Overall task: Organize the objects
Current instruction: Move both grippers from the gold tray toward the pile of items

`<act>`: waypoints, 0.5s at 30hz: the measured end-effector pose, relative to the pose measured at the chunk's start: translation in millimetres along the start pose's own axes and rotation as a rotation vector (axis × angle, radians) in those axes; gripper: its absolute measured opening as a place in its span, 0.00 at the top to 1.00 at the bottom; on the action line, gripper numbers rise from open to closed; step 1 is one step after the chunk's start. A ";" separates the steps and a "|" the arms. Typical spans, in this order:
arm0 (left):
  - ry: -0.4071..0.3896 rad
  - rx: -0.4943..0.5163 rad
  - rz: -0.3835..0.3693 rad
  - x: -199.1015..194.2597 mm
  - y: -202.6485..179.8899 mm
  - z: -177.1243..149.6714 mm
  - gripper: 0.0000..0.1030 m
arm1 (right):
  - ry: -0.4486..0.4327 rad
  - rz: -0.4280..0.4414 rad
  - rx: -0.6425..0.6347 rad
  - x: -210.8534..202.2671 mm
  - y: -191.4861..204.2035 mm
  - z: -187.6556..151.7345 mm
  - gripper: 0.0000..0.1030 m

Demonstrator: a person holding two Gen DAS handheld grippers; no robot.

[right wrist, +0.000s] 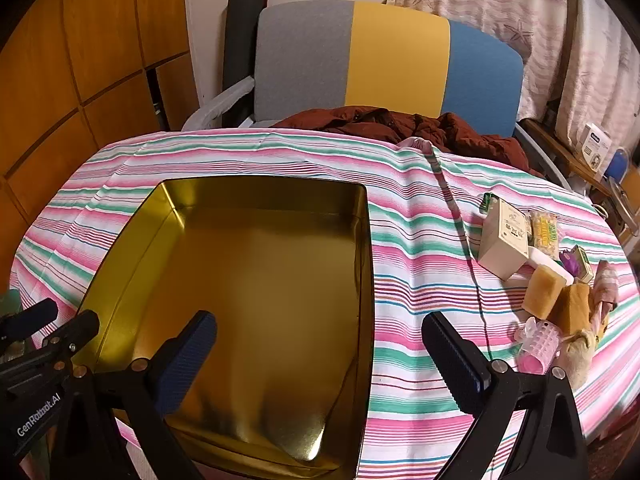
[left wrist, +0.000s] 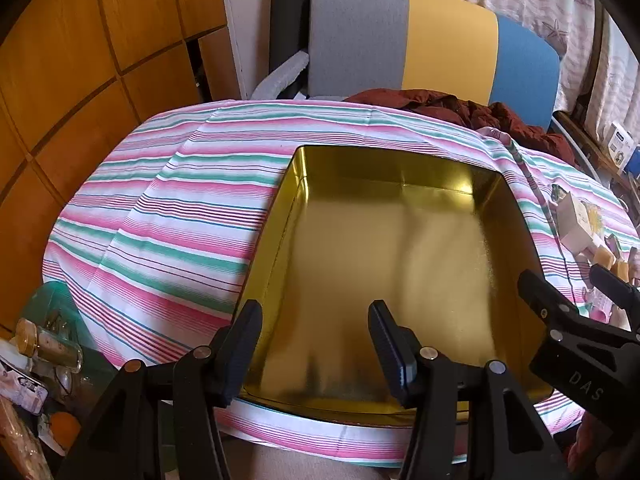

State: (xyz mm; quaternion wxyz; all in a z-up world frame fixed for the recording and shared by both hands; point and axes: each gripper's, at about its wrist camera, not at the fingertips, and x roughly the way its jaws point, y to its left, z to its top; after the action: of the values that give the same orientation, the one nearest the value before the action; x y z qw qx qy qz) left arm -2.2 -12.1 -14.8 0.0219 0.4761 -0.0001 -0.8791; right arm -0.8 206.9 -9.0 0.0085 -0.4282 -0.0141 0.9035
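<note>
The counter [right wrist: 420, 216] carries a tin [right wrist: 362, 240], centre frame, with nothing in it. The clutter [right wrist: 540, 264] sits at right, unsorted: I'd say nothing is done yet. Both the left claw [left wrist: 316, 344] and right claw [right wrist: 320, 356] are spread, holding nothing.

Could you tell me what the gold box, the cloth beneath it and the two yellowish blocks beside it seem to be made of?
Gold box: probably thin sheet metal with a shiny gold finish; its walls mirror the light and the rim is thin.
Striped cloth: woven fabric, matte, with fold creases.
Yellowish blocks: possibly sponge or foam, dull and slightly rough; too small to be sure.
</note>
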 end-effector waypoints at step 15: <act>-0.020 0.018 0.037 -5.4 -4.5 -2.2 0.46 | -0.020 0.037 0.014 -4.5 -4.2 -0.5 0.00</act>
State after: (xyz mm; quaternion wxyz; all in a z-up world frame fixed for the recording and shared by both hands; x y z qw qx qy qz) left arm 2.4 -7.3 -11.5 0.0336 0.4673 -0.0171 -0.8833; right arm 2.5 210.9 -5.6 -0.0053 -0.4194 -0.0002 0.9078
